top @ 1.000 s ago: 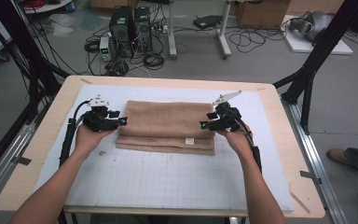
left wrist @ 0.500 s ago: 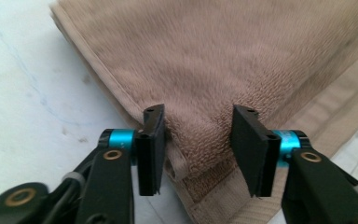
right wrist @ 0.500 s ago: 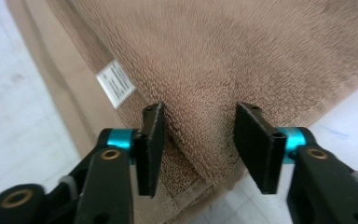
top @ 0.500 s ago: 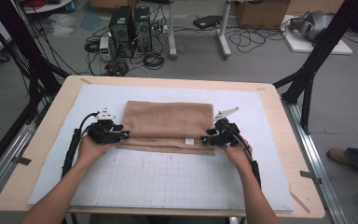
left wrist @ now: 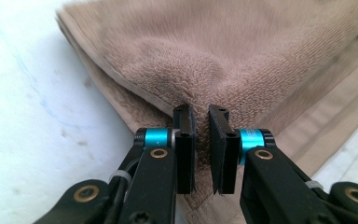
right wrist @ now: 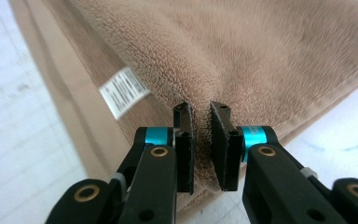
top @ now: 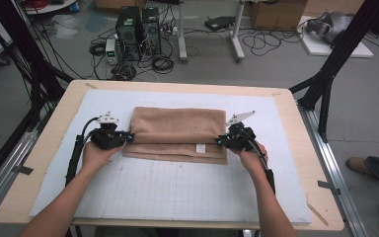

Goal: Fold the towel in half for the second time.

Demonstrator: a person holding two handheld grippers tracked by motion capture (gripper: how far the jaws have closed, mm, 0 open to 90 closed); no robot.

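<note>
Towel [top: 177, 126] lies folded mid-surface, nearer the far edge. Both sets of fingers have just been closing: left gripper [left wrist: 201, 135] and right gripper [right wrist: 202, 135] now pinch its opposite short ends, likely ready for lifting.

Grey floor [top: 276, 64] strewn with cables [top: 158, 61], computer towers [top: 138, 27] beyond.

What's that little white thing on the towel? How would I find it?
Look at the white mat on the table, then the folded tan towel in its middle. Near the towel's front edge, close to the right gripper, sits a label, the one white patch on the tan cloth.
</note>
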